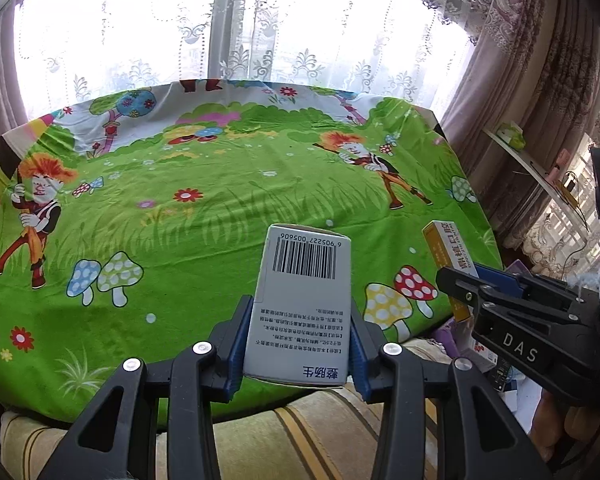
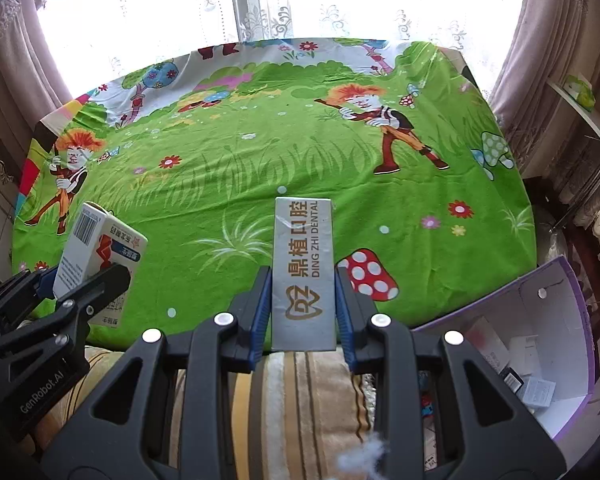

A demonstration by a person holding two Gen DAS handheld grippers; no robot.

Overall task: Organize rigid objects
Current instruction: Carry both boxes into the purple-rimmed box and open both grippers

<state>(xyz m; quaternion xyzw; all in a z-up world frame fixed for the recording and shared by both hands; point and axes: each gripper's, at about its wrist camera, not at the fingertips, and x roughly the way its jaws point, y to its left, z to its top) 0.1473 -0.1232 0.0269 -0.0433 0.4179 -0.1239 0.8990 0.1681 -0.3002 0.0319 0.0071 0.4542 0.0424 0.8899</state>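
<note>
Gripping a box apiece, both tongs are seen loaded above the near edge of the table. A white medicine box (image 1: pixel 300 312), barcode face up, is clamped between the blue pads of the left gripper (image 1: pixel 300 344), its far end reaching out beyond the fingertips. A narrow grey dental box (image 2: pixel 303 276) is clamped the same way in the right gripper (image 2: pixel 302 320), standing lengthwise along the fingers. From each wrist view the other tong is seen just beside, with its box raised clear of the cloth.

Ahead of both tongs the cartoon-printed tablecloth (image 2: pixel 260 152) is spread, and no other loose box is seen lying on it. To the right of the right gripper and lower down, an open purple-edged carton (image 2: pixel 540 320) is seen, with several small boxes already lying inside.

The task is judged to be in mid-course: two items are picked and carried, some appear to be stowed already, and the setting down of these two is still to be done. Whether the boxes are meant for the carton or the table cannot be told.
</note>
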